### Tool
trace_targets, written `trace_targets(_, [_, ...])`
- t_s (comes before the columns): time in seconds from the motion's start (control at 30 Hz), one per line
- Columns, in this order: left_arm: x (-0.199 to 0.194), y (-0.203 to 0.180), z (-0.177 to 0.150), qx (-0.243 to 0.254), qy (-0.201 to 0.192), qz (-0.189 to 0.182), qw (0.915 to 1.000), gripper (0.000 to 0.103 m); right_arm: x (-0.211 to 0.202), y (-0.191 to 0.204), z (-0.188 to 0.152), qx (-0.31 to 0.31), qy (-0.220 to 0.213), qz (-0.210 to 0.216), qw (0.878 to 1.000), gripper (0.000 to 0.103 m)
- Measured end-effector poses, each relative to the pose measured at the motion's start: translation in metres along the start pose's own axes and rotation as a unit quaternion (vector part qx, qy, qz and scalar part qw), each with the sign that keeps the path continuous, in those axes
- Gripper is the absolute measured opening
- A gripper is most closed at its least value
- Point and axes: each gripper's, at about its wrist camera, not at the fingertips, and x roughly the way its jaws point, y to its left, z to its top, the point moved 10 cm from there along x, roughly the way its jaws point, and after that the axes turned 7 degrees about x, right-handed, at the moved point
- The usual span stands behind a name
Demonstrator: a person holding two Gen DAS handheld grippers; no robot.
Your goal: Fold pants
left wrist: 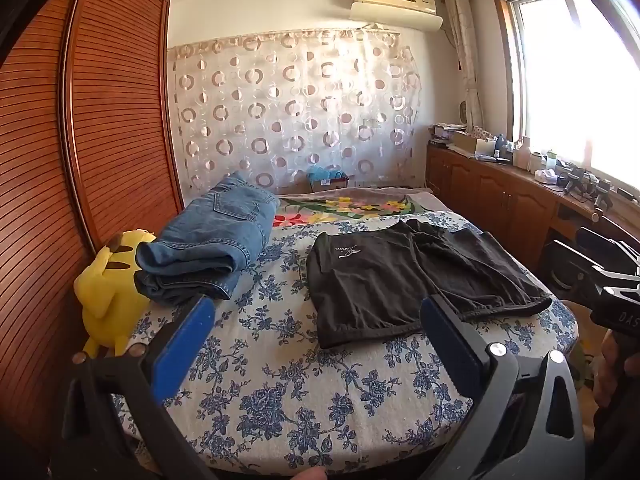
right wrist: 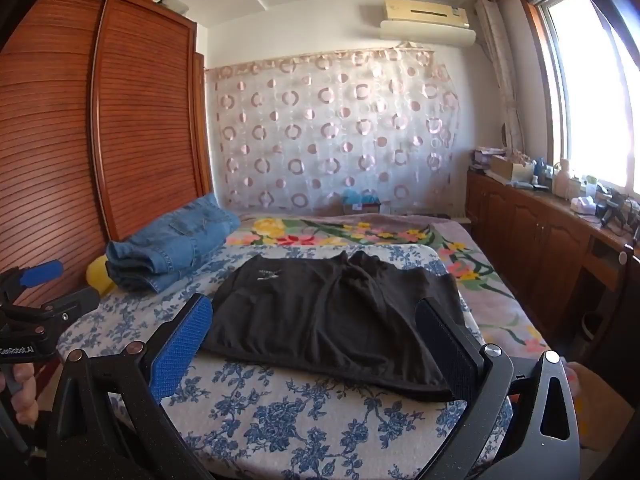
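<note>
Black shorts still to fold; jeans already folded

The bed [left wrist: 320, 400] carries everything: on its blue-flowered sheet the folded jeans [left wrist: 212, 244] lie stacked to the left of the black shorts [left wrist: 400, 276], just beside a yellow plush [left wrist: 108, 292], so that pair looks finished. The shorts lie spread flat near the bed's front edge, legs apart, no fold made, so by my reading the folding has not begun. The left gripper [left wrist: 316, 344] and right gripper [right wrist: 316, 344] both hover before the shorts, fingers wide apart, holding nothing.
</note>
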Motion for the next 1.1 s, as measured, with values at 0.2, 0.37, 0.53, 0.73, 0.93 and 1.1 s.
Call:
trace_targets(0.2, [-0.0011,-0.0003,0.0003,0.002,-0.003,-0.001,1.0000,0.103,-0.0002,0.0003,-0.0005,-0.001,0.001,0.000,1.000,0.103])
trace_targets(0.37, [-0.0011,0.0002,0.0004,0.002,-0.003,-0.001,1.0000,0.103,-0.0023,0.0010,0.0001,-0.002,-0.001,0.000,1.000,0.103])
trace_targets(0.53, [-0.0009,-0.0001,0.0004,0.002,-0.003,-0.001,1.0000,0.103,-0.0023,0.0016,0.0005,-0.003,-0.002,0.000,1.000,0.103])
trace_targets(0.73, [-0.0008,0.0000,0.0004,0.002,-0.003,-0.001,1.0000,0.103,-0.0026,0.0025,0.0008,-0.004,-0.003,0.001,1.000,0.103])
trace_targets(0.93, [-0.0008,0.0000,0.0005,0.002,-0.004,-0.002,1.0000,0.103,-0.0033,0.0030,0.0011,-0.004,-0.004,0.000,1.000,0.103])
trace_targets(1.1, [0.0009,0.0011,0.0008,0.003,-0.005,-0.002,1.0000,0.103,-0.0033,0.0033,0.0010,-0.005,-0.004,0.000,1.000,0.103])
